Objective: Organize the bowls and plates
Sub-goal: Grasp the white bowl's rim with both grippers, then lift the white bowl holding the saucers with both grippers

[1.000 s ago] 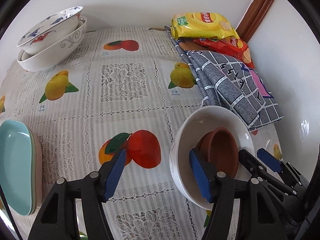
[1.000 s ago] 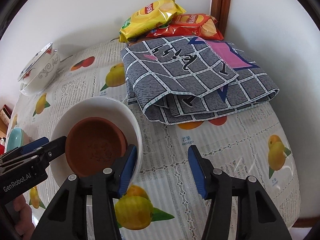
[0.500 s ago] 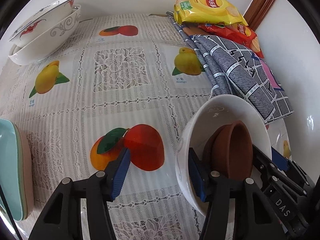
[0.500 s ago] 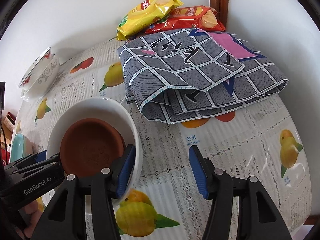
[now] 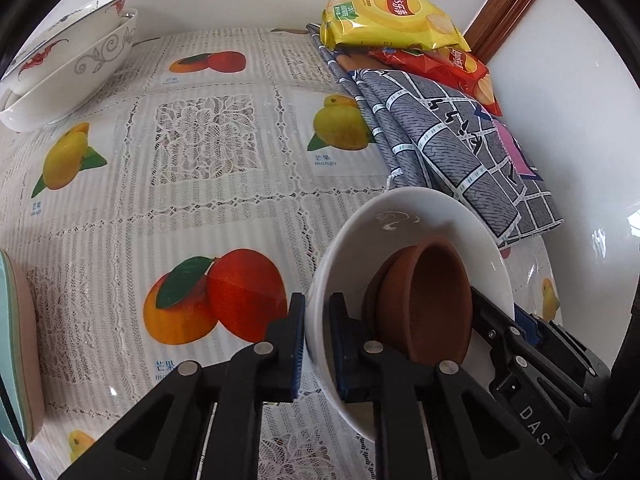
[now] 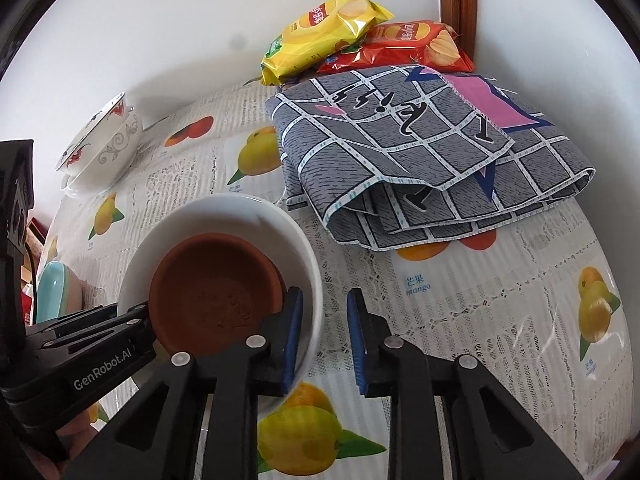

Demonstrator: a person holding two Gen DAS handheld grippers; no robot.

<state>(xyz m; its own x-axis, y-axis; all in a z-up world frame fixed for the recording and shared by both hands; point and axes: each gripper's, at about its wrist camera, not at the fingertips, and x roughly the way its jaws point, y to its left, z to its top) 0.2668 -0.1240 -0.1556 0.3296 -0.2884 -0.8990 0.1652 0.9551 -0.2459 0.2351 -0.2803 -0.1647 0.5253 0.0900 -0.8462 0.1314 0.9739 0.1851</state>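
A white bowl (image 5: pixel 420 216) stands on the fruit-print tablecloth (image 5: pixel 200 152) with a brown clay dish (image 5: pixel 428 300) inside it. My left gripper (image 5: pixel 318 344) is shut on the bowl's left rim, one blue pad inside and one outside. In the right wrist view the same white bowl (image 6: pixel 224 216) and clay dish (image 6: pixel 216 284) sit at lower left. My right gripper (image 6: pixel 324 340) straddles the opposite rim with its jaws closing. Its inner pad is against the wall, but cloth still shows between the bowl and the outer pad.
Two patterned bowls (image 5: pixel 68 68) are nested at the far left by the wall. A teal plate stack (image 5: pixel 12 340) lies at the left edge. A folded grey checked cloth (image 6: pixel 420 152) and yellow (image 6: pixel 328 28) and red (image 6: pixel 416 44) chip bags fill the far right corner.
The left jaws have gone from wide apart to clamped on the white bowl's rim. The right jaws have narrowed around the other rim. Both views have edged closer to the bowl.
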